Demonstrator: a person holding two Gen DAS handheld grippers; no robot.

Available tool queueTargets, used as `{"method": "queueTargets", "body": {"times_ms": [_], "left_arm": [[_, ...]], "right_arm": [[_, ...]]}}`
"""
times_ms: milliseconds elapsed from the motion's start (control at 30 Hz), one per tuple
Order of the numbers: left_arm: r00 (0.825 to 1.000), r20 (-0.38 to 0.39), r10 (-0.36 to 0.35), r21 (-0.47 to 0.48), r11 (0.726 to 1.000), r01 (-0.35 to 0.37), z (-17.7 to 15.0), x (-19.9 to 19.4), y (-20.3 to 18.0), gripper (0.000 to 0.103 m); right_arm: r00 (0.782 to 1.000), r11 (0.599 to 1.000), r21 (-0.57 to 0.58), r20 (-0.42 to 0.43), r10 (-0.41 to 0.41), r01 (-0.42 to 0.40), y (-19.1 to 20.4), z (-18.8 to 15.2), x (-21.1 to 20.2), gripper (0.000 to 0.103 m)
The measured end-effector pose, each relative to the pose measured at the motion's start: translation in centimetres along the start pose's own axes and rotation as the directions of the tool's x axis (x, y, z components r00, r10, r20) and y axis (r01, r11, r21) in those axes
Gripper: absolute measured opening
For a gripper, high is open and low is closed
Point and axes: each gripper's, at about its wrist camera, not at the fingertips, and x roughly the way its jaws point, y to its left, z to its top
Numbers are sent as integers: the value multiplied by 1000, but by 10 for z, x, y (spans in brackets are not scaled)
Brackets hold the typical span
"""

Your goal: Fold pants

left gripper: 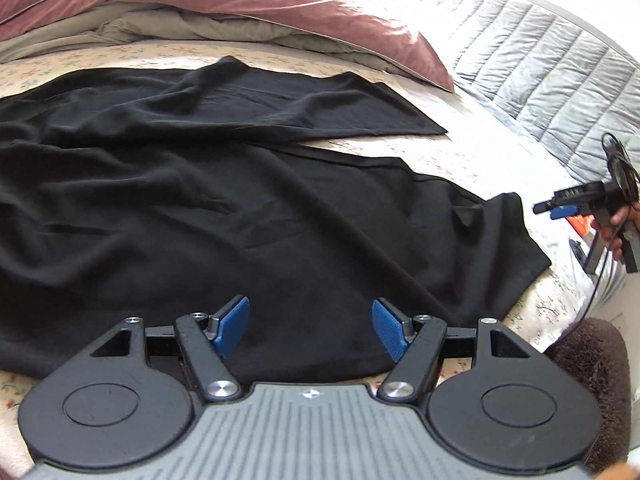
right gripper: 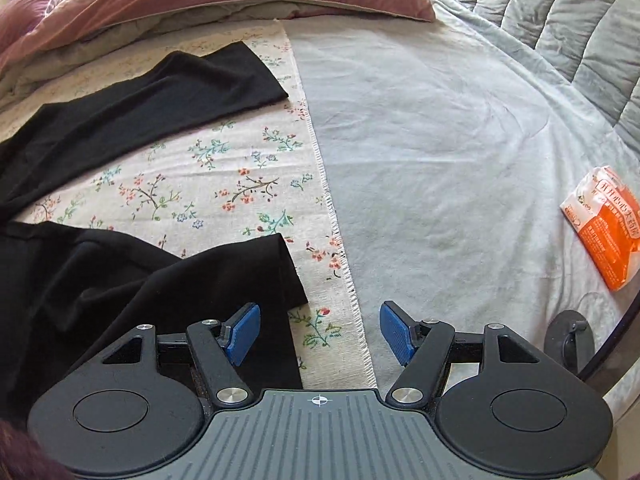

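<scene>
Black pants (left gripper: 200, 200) lie spread on a floral cloth (right gripper: 208, 184) on the bed, the two legs splayed apart toward the right. My left gripper (left gripper: 310, 322) is open and empty, hovering over the near leg. My right gripper (right gripper: 318, 330) is open and empty, just above the hem end of the near leg (right gripper: 224, 280), with the left finger over the black fabric. The far leg (right gripper: 160, 92) ends near the cloth's edge. The right gripper also shows in the left wrist view (left gripper: 560, 210), off the leg's end.
A pink duvet (left gripper: 240, 0) is bunched at the back of the bed. A grey sheet (right gripper: 440, 140) and quilted grey headboard (right gripper: 560, 20) lie to the right. An orange packet (right gripper: 608, 224) rests on the sheet at far right.
</scene>
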Motion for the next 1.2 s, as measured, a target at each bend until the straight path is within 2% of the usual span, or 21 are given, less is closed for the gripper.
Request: {"method": "queueTargets", "body": {"times_ms": [100, 200, 300, 367, 400, 433, 467, 533, 567, 667, 700, 733, 800, 833, 900, 1000, 1067, 1100, 1133, 1200], "left_arm": [[997, -24, -72, 62, 995, 73, 1, 14, -25, 81], [989, -52, -139, 142, 979, 145, -6, 26, -54, 80], [978, -107, -178, 243, 949, 199, -15, 37, -73, 80], [975, -147, -165, 305, 930, 204, -25, 42, -81, 80], [975, -162, -150, 330, 923, 196, -28, 46, -82, 80], [977, -167, -134, 349, 918, 186, -31, 49, -83, 79], [980, -164, -114, 371, 913, 169, -34, 50, -84, 78], [986, -148, -82, 398, 907, 135, -36, 52, -84, 75], [988, -142, -65, 407, 906, 118, -36, 53, -84, 73], [992, -123, -26, 435, 897, 77, -34, 56, -86, 58], [993, -116, -14, 447, 892, 65, -35, 56, -86, 49], [993, -114, -8, 457, 888, 60, -35, 57, -86, 34], [991, -129, -17, 464, 882, 76, -33, 56, -86, 15], [989, -147, -27, 464, 881, 92, -31, 55, -86, 14], [983, -175, -45, 480, 868, 126, -27, 51, -85, 13], [964, -254, -75, 498, 844, 197, -23, 48, -83, 14], [968, -239, -78, 496, 847, 191, -23, 43, -82, 23], [971, -225, -79, 485, 856, 182, -22, 42, -80, 38], [973, -216, -82, 468, 866, 177, -20, 41, -78, 46], [976, -194, -98, 424, 889, 173, -16, 38, -73, 49]], "right_arm": [[994, 994, 52, -56, 96, -93, -8, 4, 11, 65], [987, 993, 48, -119, 109, -104, -7, -5, 21, 62], [980, 992, 1, -160, 121, -122, -3, -24, 21, 47], [974, 990, -41, -187, 128, -138, 0, -40, 20, 33], [972, 988, -58, -197, 128, -142, 1, -46, 20, 32], [973, 987, -82, -195, 121, -139, 3, -52, 17, 26], [975, 986, -106, -191, 110, -132, 4, -56, 15, 15], [975, 987, -100, -194, 105, -126, 2, -56, 10, 6], [977, 988, -103, -190, 97, -118, 1, -55, 6, 5], [980, 986, -146, -192, 49, -78, -1, -50, -12, 5], [977, 984, -162, -209, 41, -76, -1, -51, -16, 5], [972, 980, -185, -232, 24, -69, 0, -53, -19, 5], [957, 969, -241, -290, -18, -55, 5, -63, -19, 5], [946, 961, -270, -322, -33, -58, 8, -69, -17, 6], [935, 954, -292, -353, -39, -70, 9, -74, -18, 13], [956, 964, -265, -290, -41, -39, 1, -62, -30, 30], [973, 975, -219, -230, -10, -42, -7, -46, -39, 56], [979, 978, -203, -206, 5, -48, -9, -40, -41, 58], [982, 982, -181, -186, 19, -53, -12, -30, -42, 58], [987, 989, -138, -159, 33, -55, -16, -14, -37, 58]]}}
